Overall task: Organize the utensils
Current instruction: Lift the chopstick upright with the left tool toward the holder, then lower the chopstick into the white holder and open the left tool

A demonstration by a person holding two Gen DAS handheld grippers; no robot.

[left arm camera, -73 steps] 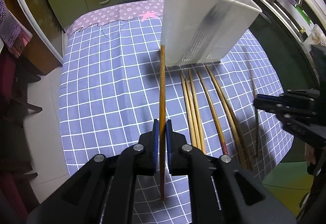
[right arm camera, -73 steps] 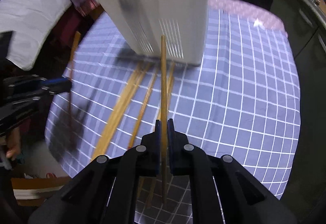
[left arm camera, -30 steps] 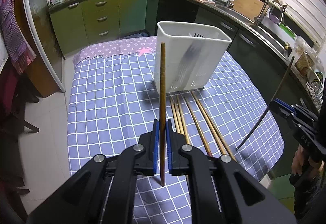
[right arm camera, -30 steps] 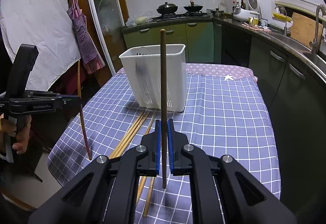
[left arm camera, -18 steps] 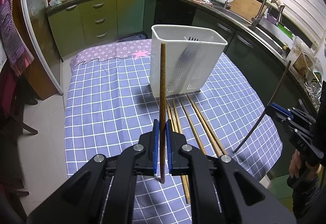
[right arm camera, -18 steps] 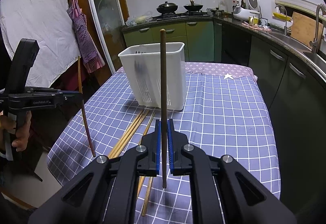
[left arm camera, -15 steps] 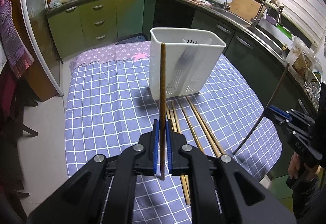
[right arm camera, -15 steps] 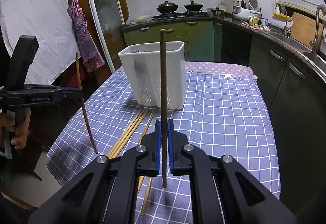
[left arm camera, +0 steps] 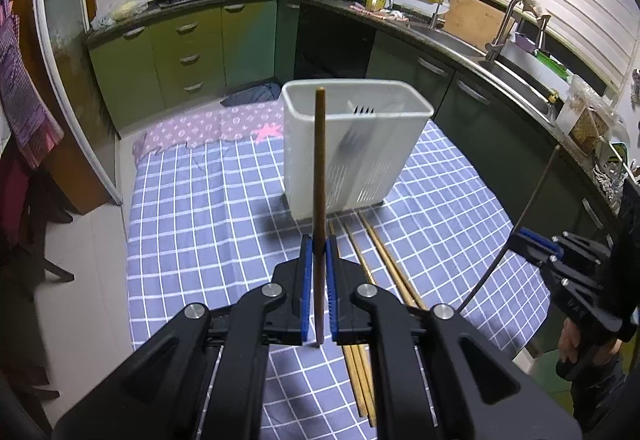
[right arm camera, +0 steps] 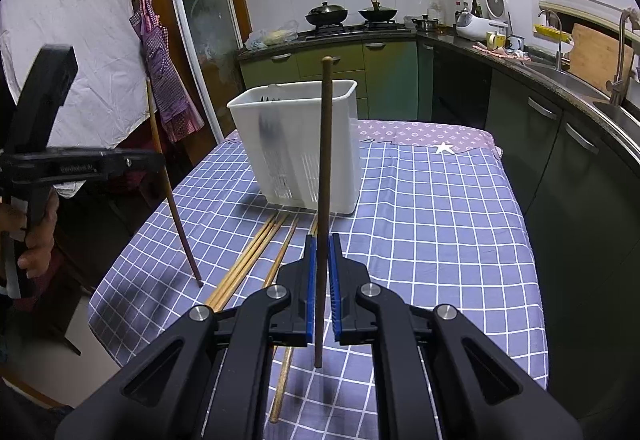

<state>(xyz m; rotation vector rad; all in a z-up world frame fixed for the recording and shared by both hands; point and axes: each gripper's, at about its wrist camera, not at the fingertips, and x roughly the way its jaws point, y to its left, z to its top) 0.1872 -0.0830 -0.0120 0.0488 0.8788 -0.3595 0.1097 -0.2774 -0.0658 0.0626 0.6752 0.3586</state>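
My left gripper is shut on a brown chopstick that stands upright between its blue pads. My right gripper is likewise shut on a darker chopstick, also upright. A white slotted utensil holder stands on the checked tablecloth beyond both, with dark fork tines inside. Several loose chopsticks lie on the cloth in front of the holder. The right gripper shows at the right edge of the left wrist view; the left gripper shows at the left of the right wrist view.
The blue checked tablecloth covers the table, with a purple patterned strip at its far end. Green kitchen cabinets, a stove with pans and a sink counter ring the room. A hand grips the left tool.
Both grippers lifted away from the table with their chopsticks, so the holder looks smaller and farther. In the last second the left view swung slightly; the right stayed still.
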